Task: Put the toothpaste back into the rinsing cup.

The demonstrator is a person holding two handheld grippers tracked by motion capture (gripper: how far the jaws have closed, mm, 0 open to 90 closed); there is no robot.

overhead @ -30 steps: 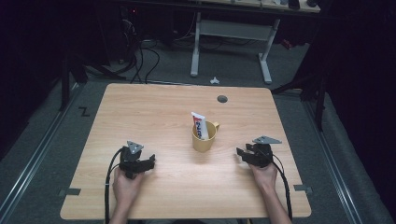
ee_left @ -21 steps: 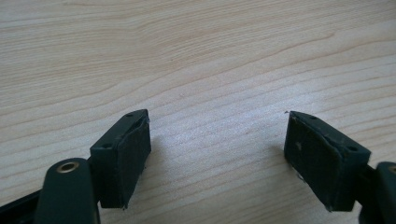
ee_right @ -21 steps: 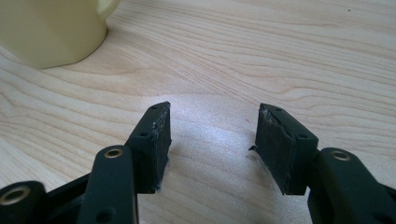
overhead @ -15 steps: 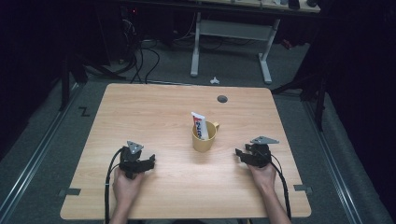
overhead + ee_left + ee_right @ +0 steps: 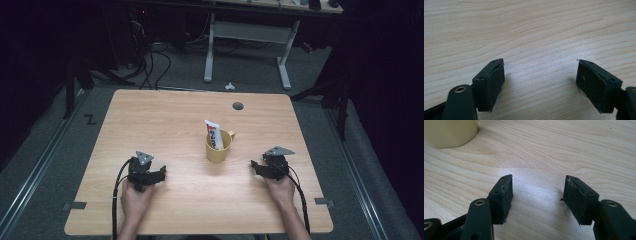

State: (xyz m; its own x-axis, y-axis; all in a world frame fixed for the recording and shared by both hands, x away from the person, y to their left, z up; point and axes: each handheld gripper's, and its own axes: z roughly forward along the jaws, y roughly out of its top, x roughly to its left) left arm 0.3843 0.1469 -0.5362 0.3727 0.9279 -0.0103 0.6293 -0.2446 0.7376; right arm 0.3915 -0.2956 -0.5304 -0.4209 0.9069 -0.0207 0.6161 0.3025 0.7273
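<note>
Yellow mug [image 5: 218, 148] stands upright near the middle of the wooden table [image 5: 165, 120], handle on its right side. One toothpaste tube [image 5: 213, 133] sits in it, white with red and blue print, leaning toward the mug's left and sticking up above the rim. Lower end of the tube is hidden inside the mug; print too small to read.

Left gripper [image 5: 157, 175] lies well to the left of the mug and nearer the person, held by the left hand [image 5: 134, 197], jaws spread wide with nothing between them; in the left gripper view [image 5: 540, 85] bare wood grain shows in the gap. Right gripper [image 5: 255, 166] lies to the right of the mug, closer to it than the left one, held by the right hand [image 5: 280, 189], jaws likewise spread and empty [image 5: 537, 200]. In the right gripper view the mug [image 5: 450, 131] is cut off at the top left corner, base and lower wall visible, apart from the jaws.

Small dark round hole [image 5: 238, 106] in the tabletop sits beyond the mug, toward the far edge. Small pale object [image 5: 229, 86] on the floor past the table, too small to identify. Surroundings beyond the mug are dark; white desk legs [image 5: 247, 37] and cables [image 5: 150, 65] can be made out.
</note>
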